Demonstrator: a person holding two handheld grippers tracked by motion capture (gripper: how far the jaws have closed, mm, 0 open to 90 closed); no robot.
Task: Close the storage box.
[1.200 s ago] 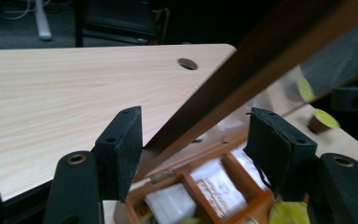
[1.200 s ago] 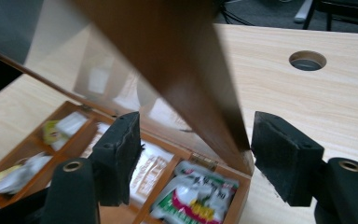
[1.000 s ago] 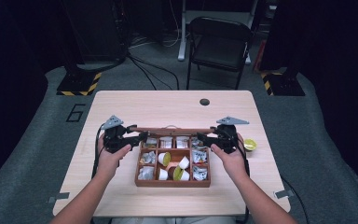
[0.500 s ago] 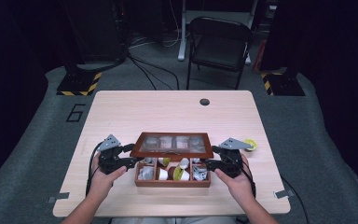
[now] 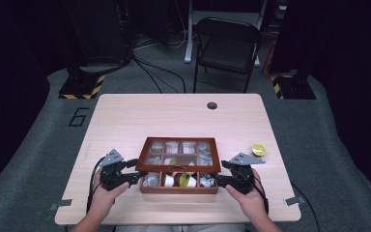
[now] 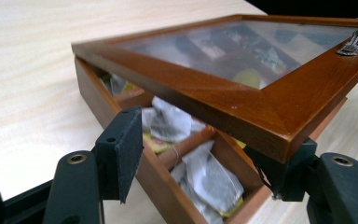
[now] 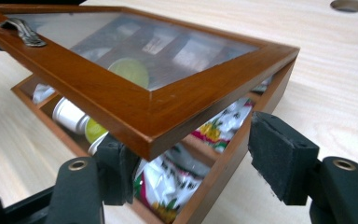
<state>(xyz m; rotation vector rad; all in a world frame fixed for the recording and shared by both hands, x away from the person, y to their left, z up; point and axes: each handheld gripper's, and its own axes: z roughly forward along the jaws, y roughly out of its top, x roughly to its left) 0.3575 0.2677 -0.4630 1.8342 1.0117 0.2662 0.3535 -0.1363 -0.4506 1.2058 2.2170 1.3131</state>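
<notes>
A brown wooden box [image 5: 178, 190] of tea bags [image 6: 209, 175] and packets [image 7: 168, 182] sits at the table's near middle. Its glass-paned lid [image 5: 178, 166] hangs half lowered, tilted over the compartments. My left gripper [image 5: 135, 170] is open at the lid's front left corner, and the lid frame [image 6: 205, 100] rests on its right jaw. My right gripper [image 5: 221, 173] is open at the front right corner. Its left jaw sits under the lid [image 7: 135, 107] and its right jaw stands outside the box wall [image 7: 261, 112].
A small yellow-green thing [image 5: 258, 149] lies on the table right of the box. A round hole [image 5: 212, 105] marks the far side of the tabletop. A black chair [image 5: 227, 46] stands beyond the table. The lid carries a metal handle [image 7: 23, 30].
The lid stood upright a second ago and has swung down toward me to half shut. Both grippers came down and nearer with its front edge.
</notes>
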